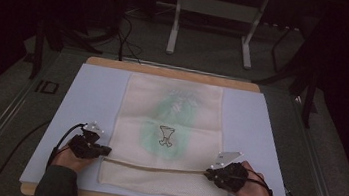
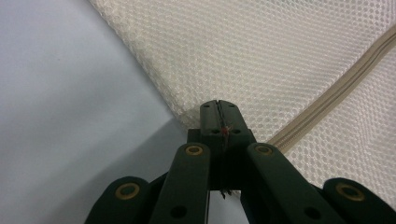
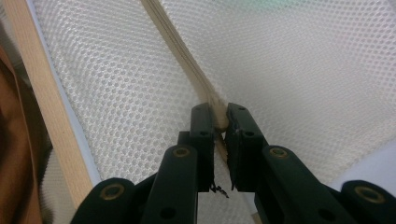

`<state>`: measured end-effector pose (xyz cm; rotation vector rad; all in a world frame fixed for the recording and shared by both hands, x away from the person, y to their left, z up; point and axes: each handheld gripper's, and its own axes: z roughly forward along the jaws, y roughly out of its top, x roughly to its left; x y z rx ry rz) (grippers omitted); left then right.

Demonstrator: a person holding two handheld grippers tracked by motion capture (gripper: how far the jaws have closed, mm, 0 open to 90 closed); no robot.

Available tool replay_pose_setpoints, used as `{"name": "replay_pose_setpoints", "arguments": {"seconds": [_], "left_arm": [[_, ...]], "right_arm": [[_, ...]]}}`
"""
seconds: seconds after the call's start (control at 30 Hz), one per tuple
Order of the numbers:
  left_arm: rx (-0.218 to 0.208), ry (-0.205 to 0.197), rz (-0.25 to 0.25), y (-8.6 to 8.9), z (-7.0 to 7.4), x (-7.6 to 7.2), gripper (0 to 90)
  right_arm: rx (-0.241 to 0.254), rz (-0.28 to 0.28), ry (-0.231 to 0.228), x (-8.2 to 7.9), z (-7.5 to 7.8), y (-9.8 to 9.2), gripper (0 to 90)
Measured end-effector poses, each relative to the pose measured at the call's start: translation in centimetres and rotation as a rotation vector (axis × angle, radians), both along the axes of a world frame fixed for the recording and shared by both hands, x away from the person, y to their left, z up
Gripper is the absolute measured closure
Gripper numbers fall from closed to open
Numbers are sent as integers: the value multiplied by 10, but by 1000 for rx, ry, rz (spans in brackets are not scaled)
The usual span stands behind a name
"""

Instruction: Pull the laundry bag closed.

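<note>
A cream mesh bag [image 1: 172,102] lies flat on the pale blue board [image 1: 94,96], with something green bearing a small printed figure [image 1: 166,136] showing through it. A beige zipper band [image 1: 154,167] runs across the bag near the front edge. My left gripper [image 1: 105,153] is shut on the band's left end at the bag's edge. In the left gripper view the jaws [image 2: 218,109] are pinched together on the mesh [image 2: 261,56] beside the zipper [image 2: 336,93]. My right gripper [image 1: 208,172] is shut on the band's right end, and its jaws [image 3: 219,116] clamp the zipper [image 3: 177,42].
The board rests on a wooden table whose edge [image 1: 165,71] shows at the back and as a strip [image 3: 42,93] in the right gripper view. Behind the table stand metal frame legs [image 1: 173,27] and loose cables [image 1: 126,42] on the dark floor.
</note>
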<state>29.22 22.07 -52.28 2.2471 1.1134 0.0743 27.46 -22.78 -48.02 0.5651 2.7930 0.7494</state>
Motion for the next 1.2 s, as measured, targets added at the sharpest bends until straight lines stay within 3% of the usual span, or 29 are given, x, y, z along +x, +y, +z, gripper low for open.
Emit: {"name": "replay_pose_setpoints", "arguments": {"seconds": [0.4, 0.93, 1.07, 1.2], "left_arm": [[-1, 1, 0, 0, 0, 0, 900], [-3, 1, 3, 0, 0, 0, 900], [-3, 1, 3, 0, 0, 0, 900], [-4, 0, 3, 0, 0, 0, 900]], "right_arm": [[-46, 21, 19, 0, 0, -10, 824], [-44, -39, 65, 4, -9, -41, 824], [-9, -59, 76, 4, -11, -49, 824], [-9, -59, 82, 5, -14, -50, 824]]}}
